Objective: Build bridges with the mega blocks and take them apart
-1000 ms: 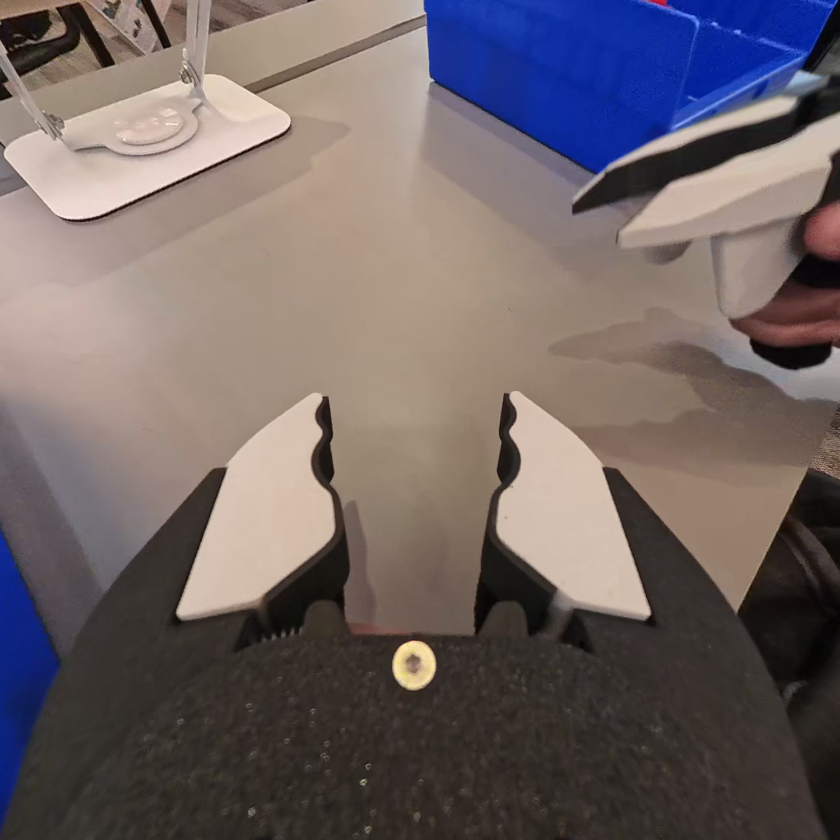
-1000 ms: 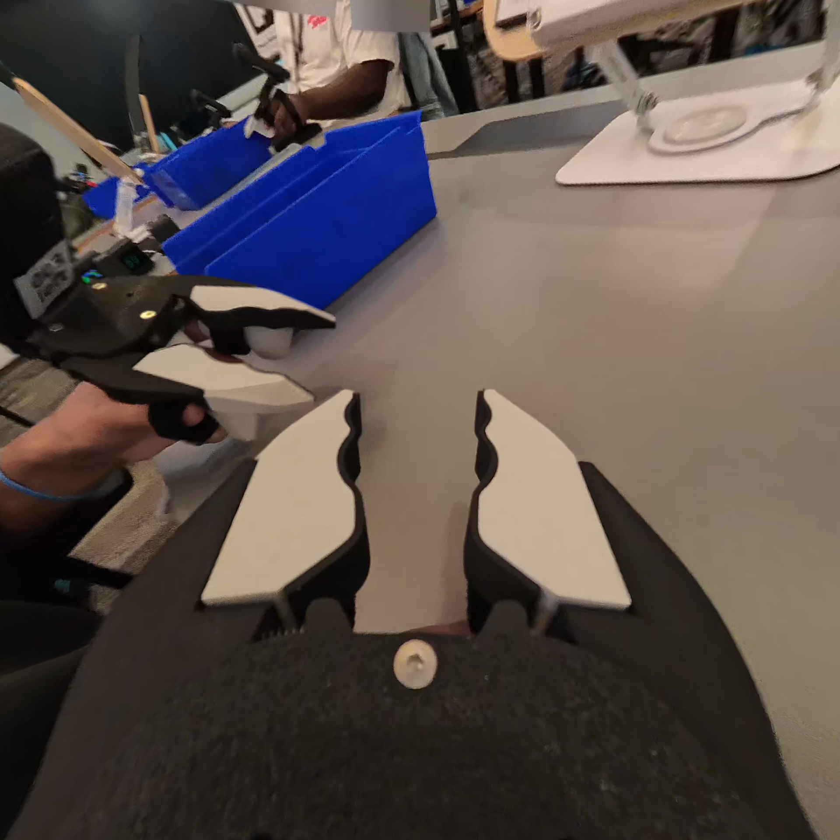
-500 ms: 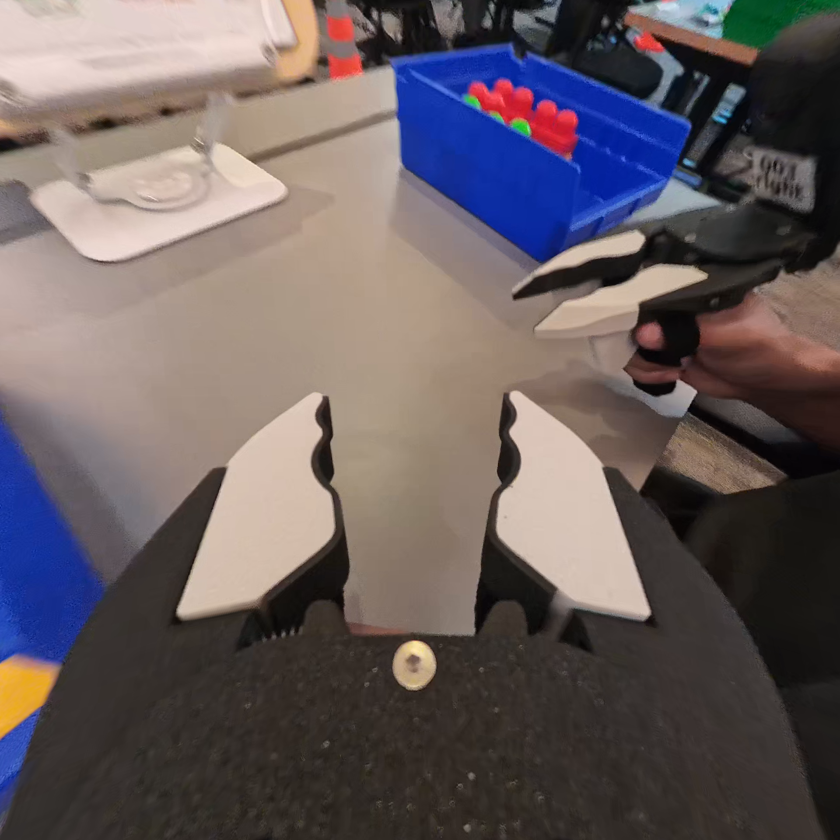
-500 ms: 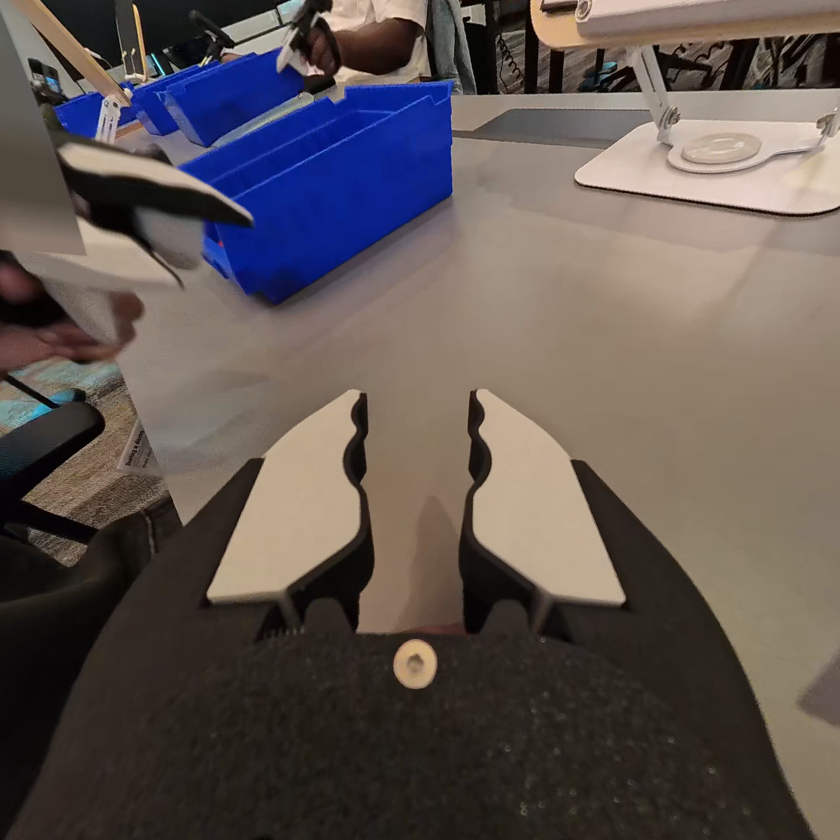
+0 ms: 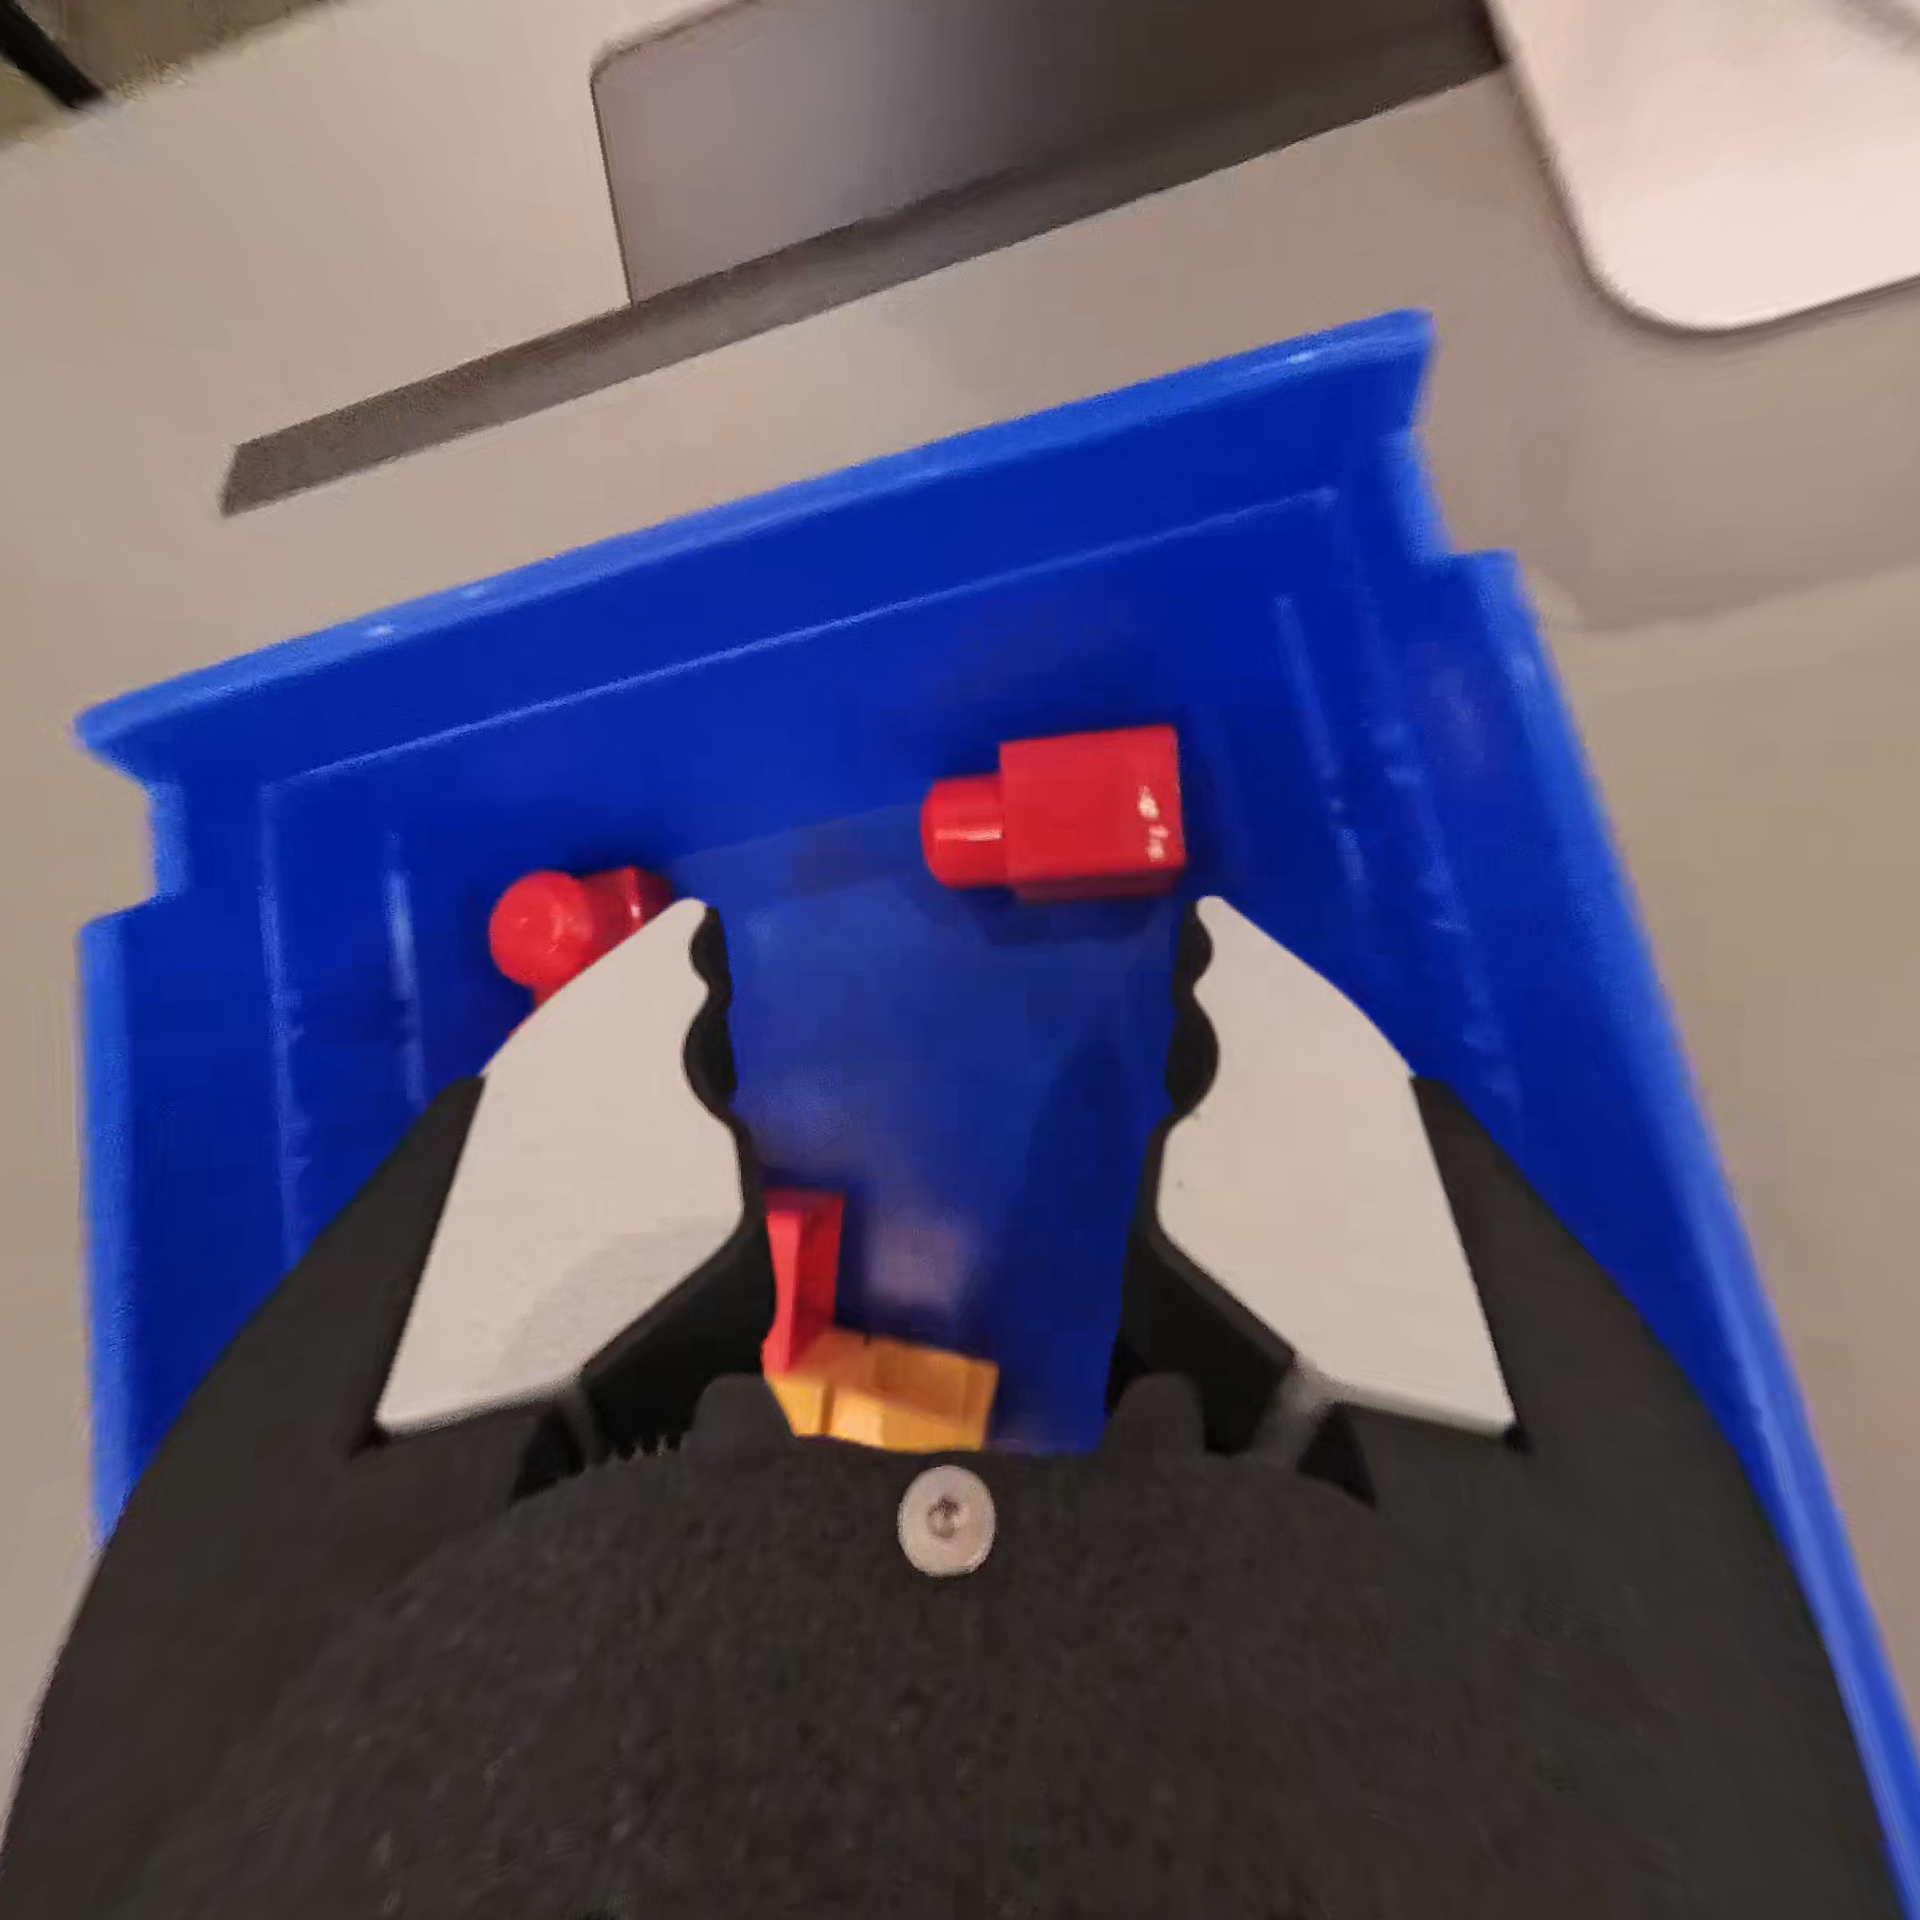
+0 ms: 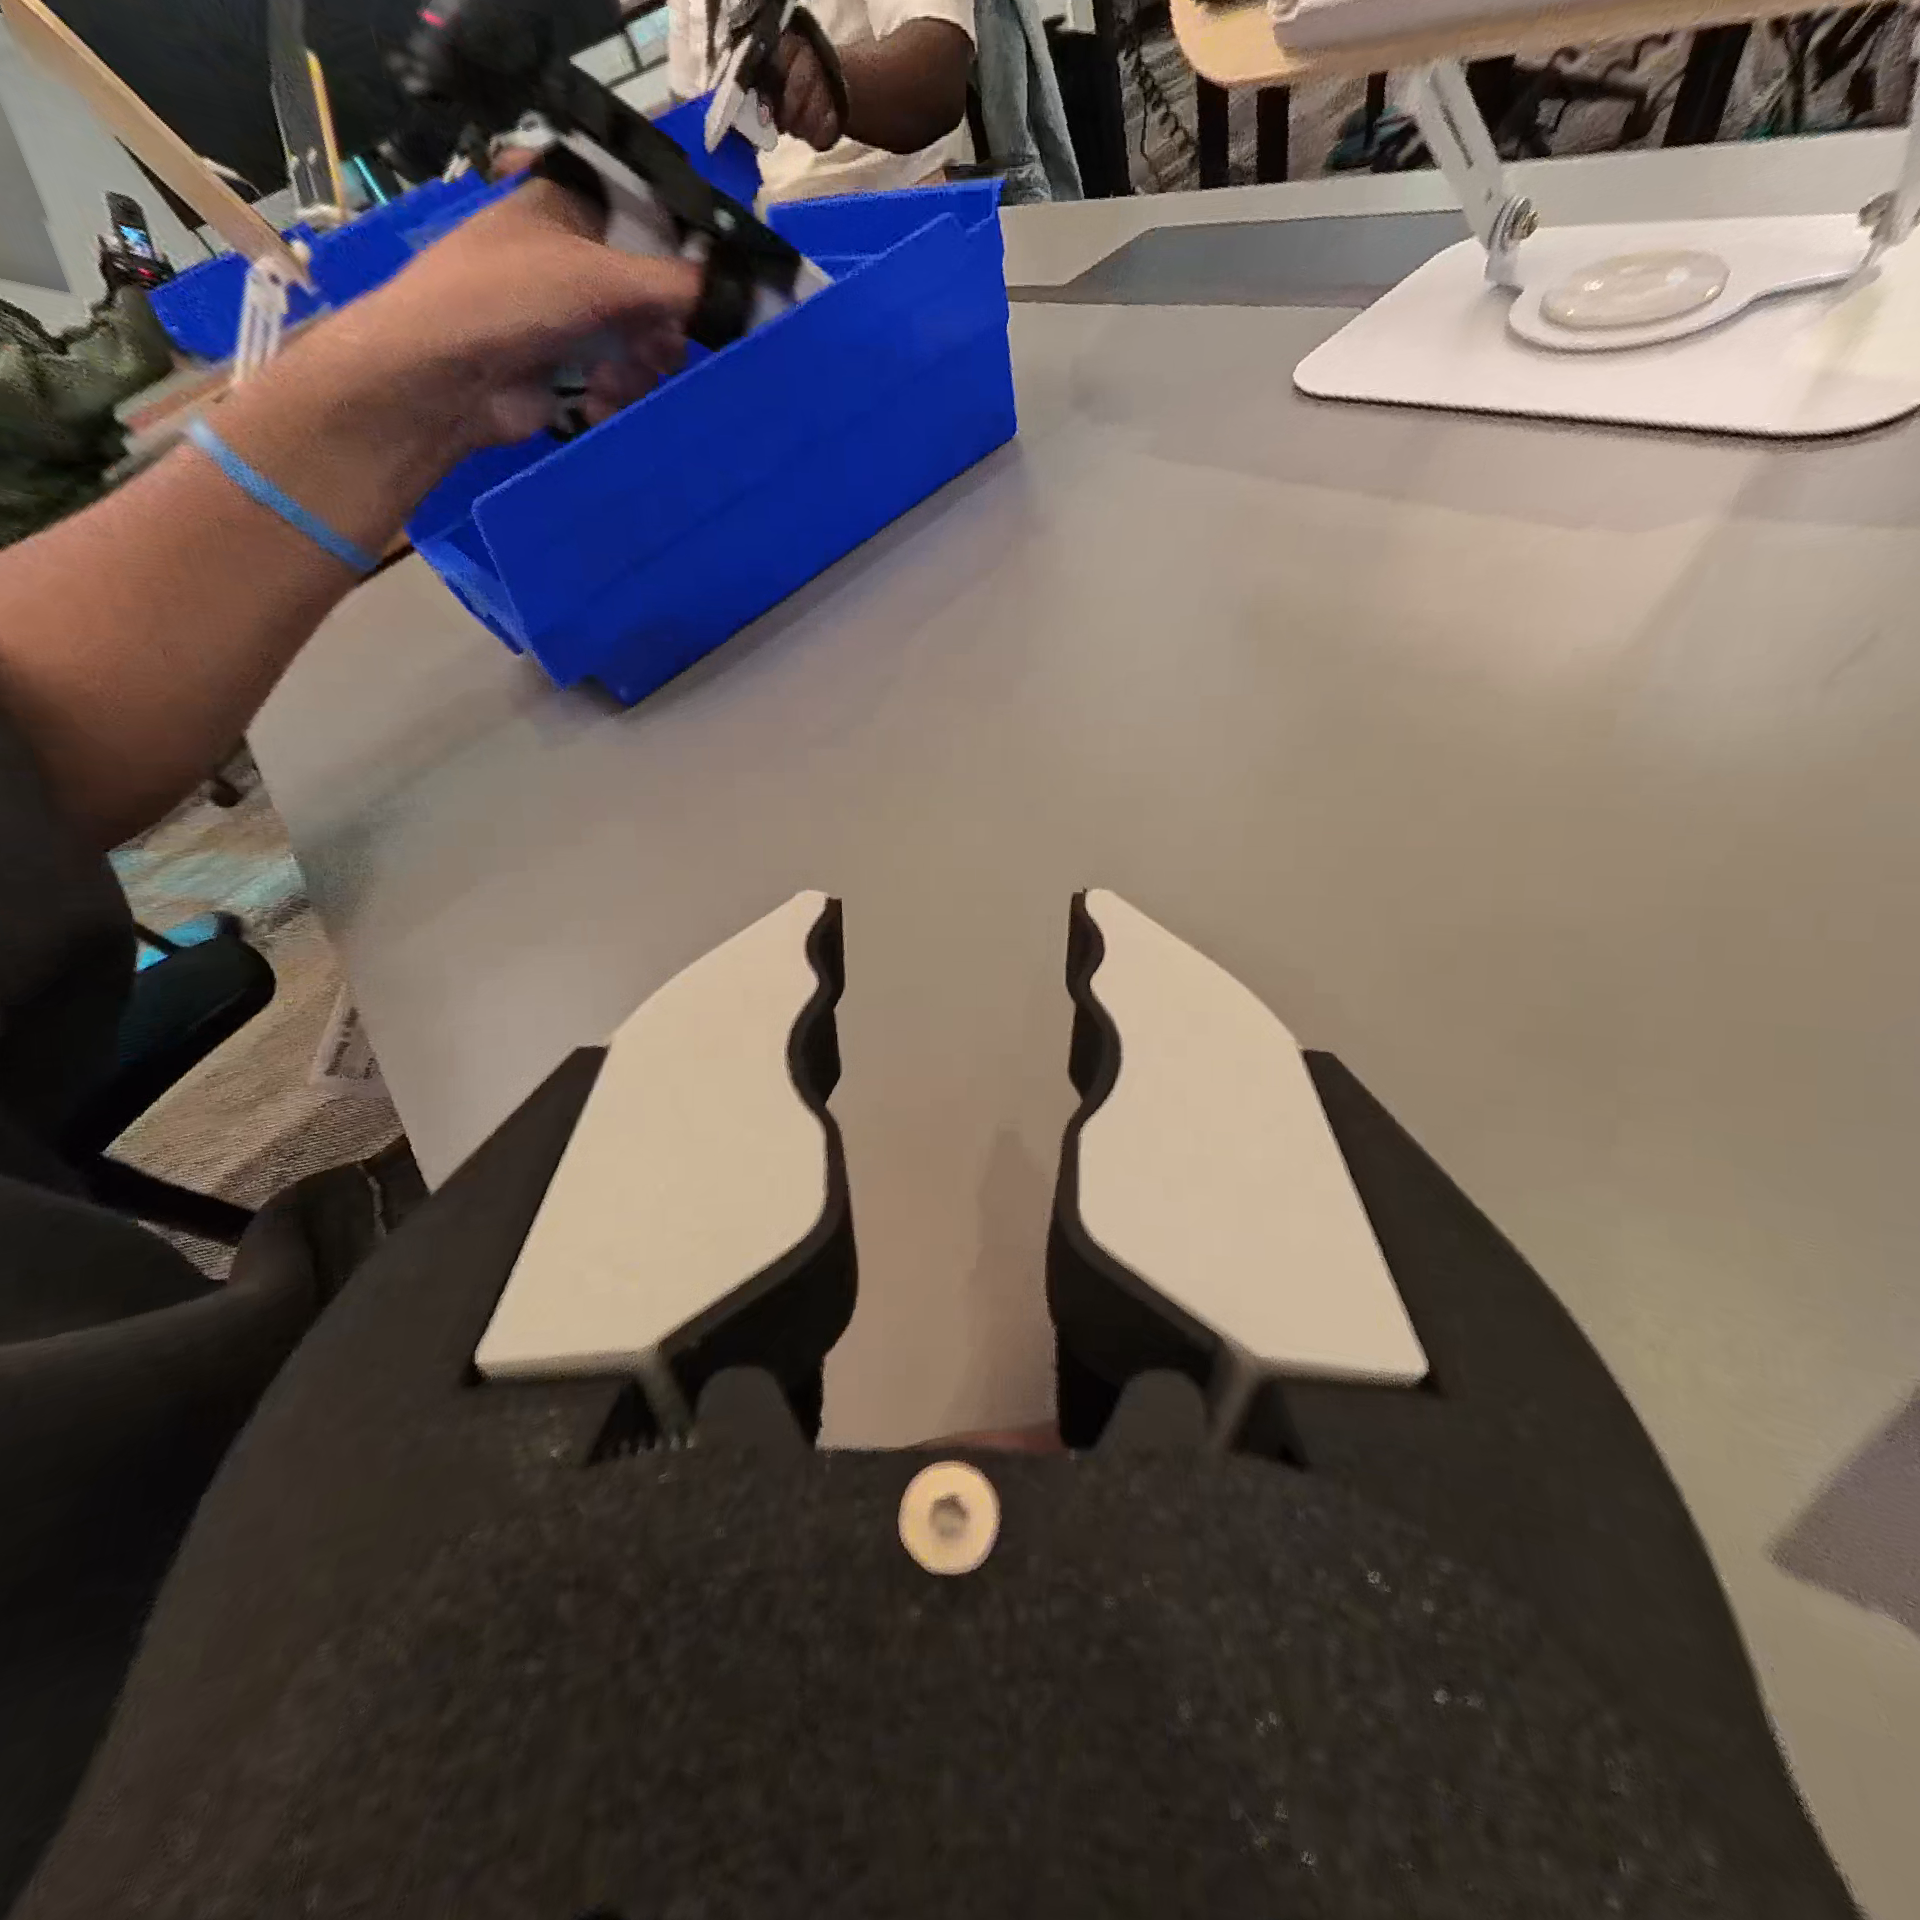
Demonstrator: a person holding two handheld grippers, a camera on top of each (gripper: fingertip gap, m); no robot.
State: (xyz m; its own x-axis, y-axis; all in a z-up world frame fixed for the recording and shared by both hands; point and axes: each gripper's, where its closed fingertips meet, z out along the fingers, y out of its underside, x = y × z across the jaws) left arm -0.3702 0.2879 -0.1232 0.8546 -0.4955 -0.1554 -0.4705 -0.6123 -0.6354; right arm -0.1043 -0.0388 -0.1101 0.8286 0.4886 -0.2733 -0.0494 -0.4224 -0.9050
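My left gripper [image 5: 951, 914] is open and points down into a blue bin [image 5: 727, 665]. A red block [image 5: 1060, 816] lies on its side just beyond the right fingertip. A second red block [image 5: 551, 935] lies partly behind the left finger [image 5: 613, 997]. A red piece [image 5: 805, 1288] and an orange block [image 5: 894, 1403] lie low between the fingers, near the gripper body; the pads do not press on them. My right gripper [image 6: 956, 914] is open and empty above the bare grey table [image 6: 1351, 727]. In the right wrist view the left gripper [image 6: 707, 249] reaches into the blue bin [image 6: 748, 499].
A white stand base [image 6: 1621, 343] sits at the table's far right; its corner shows in the left wrist view [image 5: 1714, 156]. More blue bins [image 6: 260, 281] and another person [image 6: 831, 83] are beyond the table. A forearm [image 6: 260, 499] crosses the left side. Some 45 cm of space lies between my two pairs of fingers.
My left gripper swung from above the bare table over to the blue bin, tipped down into it, and its fingers opened wider. My right gripper stayed over the table, its fingers a little closer together.
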